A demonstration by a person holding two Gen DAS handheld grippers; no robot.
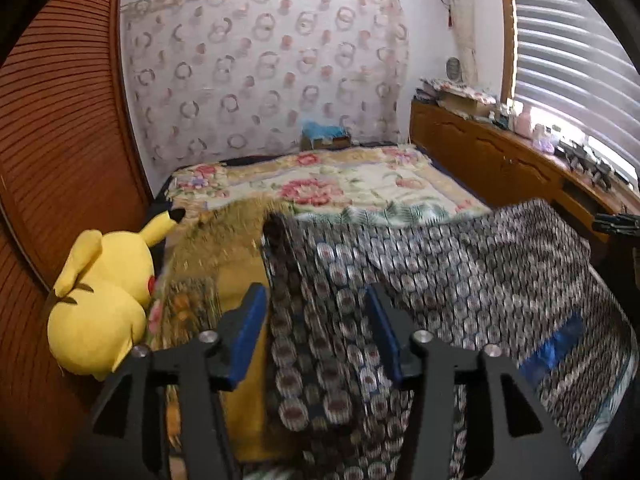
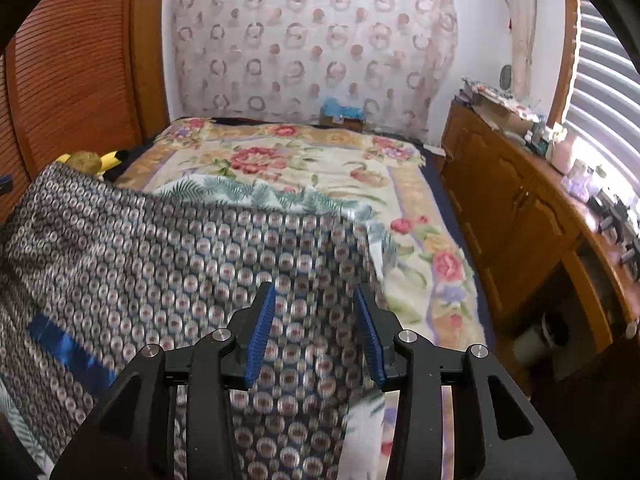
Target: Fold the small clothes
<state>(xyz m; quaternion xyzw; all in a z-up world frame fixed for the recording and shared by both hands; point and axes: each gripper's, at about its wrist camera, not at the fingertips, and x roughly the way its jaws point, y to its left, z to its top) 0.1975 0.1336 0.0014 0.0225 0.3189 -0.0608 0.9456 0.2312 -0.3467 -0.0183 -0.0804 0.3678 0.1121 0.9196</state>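
Note:
A dark garment with a pattern of small silver circles (image 1: 460, 264) lies spread over the near part of the bed, with a blue band (image 1: 554, 346) near its edge. It also shows in the right wrist view (image 2: 180, 264). My left gripper (image 1: 316, 334) is open, its blue pads on either side of a raised fold of the garment. My right gripper (image 2: 314, 330) is open above the garment's right part, near its edge. The tip of the right gripper (image 1: 616, 224) shows at the right edge of the left wrist view.
The bed has a floral blanket (image 2: 320, 168). A yellow Pikachu plush (image 1: 104, 300) sits at the bed's left by a wooden slatted door (image 1: 60, 140). A wooden cabinet (image 2: 520, 208) with clutter runs along the right under a window blind. A small box (image 2: 344, 118) sits at the bed's far end.

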